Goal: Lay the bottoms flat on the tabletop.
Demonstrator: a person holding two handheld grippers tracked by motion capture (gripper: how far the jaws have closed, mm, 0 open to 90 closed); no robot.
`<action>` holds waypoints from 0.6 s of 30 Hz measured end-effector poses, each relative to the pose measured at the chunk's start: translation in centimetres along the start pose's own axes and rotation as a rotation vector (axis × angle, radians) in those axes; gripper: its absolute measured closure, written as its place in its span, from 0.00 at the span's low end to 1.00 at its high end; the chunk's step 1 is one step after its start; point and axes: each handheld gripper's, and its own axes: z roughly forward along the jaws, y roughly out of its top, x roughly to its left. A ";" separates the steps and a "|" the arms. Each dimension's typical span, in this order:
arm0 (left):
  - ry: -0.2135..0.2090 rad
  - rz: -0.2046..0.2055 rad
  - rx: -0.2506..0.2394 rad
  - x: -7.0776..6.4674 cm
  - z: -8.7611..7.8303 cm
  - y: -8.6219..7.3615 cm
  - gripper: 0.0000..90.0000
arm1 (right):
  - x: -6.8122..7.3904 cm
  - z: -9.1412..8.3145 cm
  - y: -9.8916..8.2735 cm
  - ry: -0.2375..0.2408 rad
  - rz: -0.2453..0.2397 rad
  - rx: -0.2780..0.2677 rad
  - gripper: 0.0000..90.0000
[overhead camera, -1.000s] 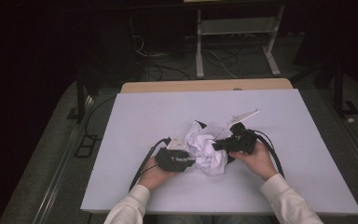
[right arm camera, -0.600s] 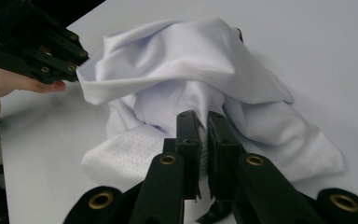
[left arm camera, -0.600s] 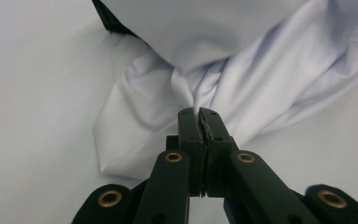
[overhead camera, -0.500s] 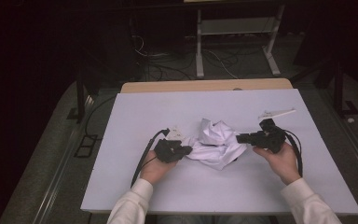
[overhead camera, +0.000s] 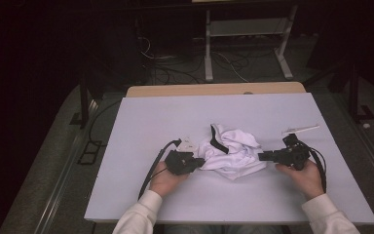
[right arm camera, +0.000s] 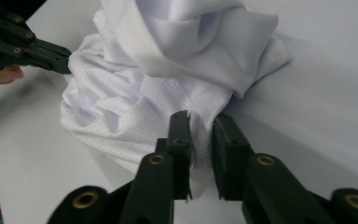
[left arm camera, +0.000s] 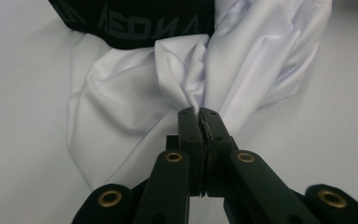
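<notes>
A crumpled white garment (overhead camera: 231,148) with a black lettered band (left arm camera: 135,23) lies mid-table. My left gripper (overhead camera: 200,163) is at its left edge, shut on a pinched fold of the white cloth (left arm camera: 191,79); its jaws (left arm camera: 199,112) meet with fabric squeezed between them. My right gripper (overhead camera: 261,157) is at the garment's right edge. Its jaws (right arm camera: 200,119) have just been opening and stand a little apart, with a loose fold of perforated white cloth (right arm camera: 121,107) lying between them. The left gripper (right arm camera: 66,61) also appears far off in the right gripper view.
The white table cover (overhead camera: 151,126) has bare room all around the garment. A thin white strip (overhead camera: 299,129) lies at the far right, and a small white tag (overhead camera: 189,143) lies behind the left gripper. A wooden edge (overhead camera: 214,90) runs along the back.
My right gripper has moved right, away from the left one, drawing the bunched garment out wider. The left gripper has stayed put on the cloth.
</notes>
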 end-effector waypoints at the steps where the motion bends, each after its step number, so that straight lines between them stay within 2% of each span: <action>1: -0.001 0.004 -0.003 -0.1 -0.1 0.0 0.98 | 0.2 -0.1 0.1 -0.009 -0.011 -0.001 0.83; 2: -0.001 0.004 -0.003 -0.1 -0.1 0.0 0.98 | 0.2 -0.1 0.1 -0.009 -0.011 -0.001 0.83; 3: -0.005 0.009 -0.004 -0.2 -0.2 0.1 0.98 | 0.8 -0.6 0.4 -0.039 -0.048 0.002 0.77; 5: -0.003 0.021 -0.003 -0.4 -0.4 0.1 0.98 | 1.4 -1.0 0.9 -0.055 -0.087 -0.007 0.70; 6: -0.003 0.021 -0.003 -0.4 -0.4 0.1 0.98 | 1.4 -1.0 0.9 -0.055 -0.087 -0.007 0.70; 7: -0.008 0.031 -0.005 -0.5 -0.6 0.2 0.98 | 2.0 -1.5 1.6 -0.065 -0.122 -0.026 0.64; 9: -0.007 0.035 -0.004 -0.5 -0.7 0.2 0.97 | 2.2 -1.6 1.9 -0.064 -0.131 -0.030 0.64; 10: -0.005 0.039 -0.006 -0.5 -0.8 0.2 0.98 | 2.8 -1.6 3.0 -0.064 -0.169 -0.038 0.58; 12: -0.004 0.043 -0.007 -0.5 -0.9 0.2 0.97 | 3.0 -1.5 3.4 -0.061 -0.181 -0.034 0.56; 13: -0.005 0.041 -0.015 -0.5 -1.0 0.3 0.97 | 3.6 -1.0 4.6 -0.051 -0.210 -0.024 0.49; 14: -0.005 0.041 -0.015 -0.5 -1.0 0.3 0.97 | 3.6 -1.0 4.6 -0.051 -0.210 -0.024 0.49; 15: -0.008 0.043 -0.019 -0.6 -1.2 0.3 0.97 | 4.3 -0.2 6.0 -0.046 -0.237 -0.023 0.44; 18: -0.009 0.061 -0.012 -0.6 -1.2 0.3 0.97 | 5.1 1.2 8.0 -0.052 -0.260 -0.018 0.38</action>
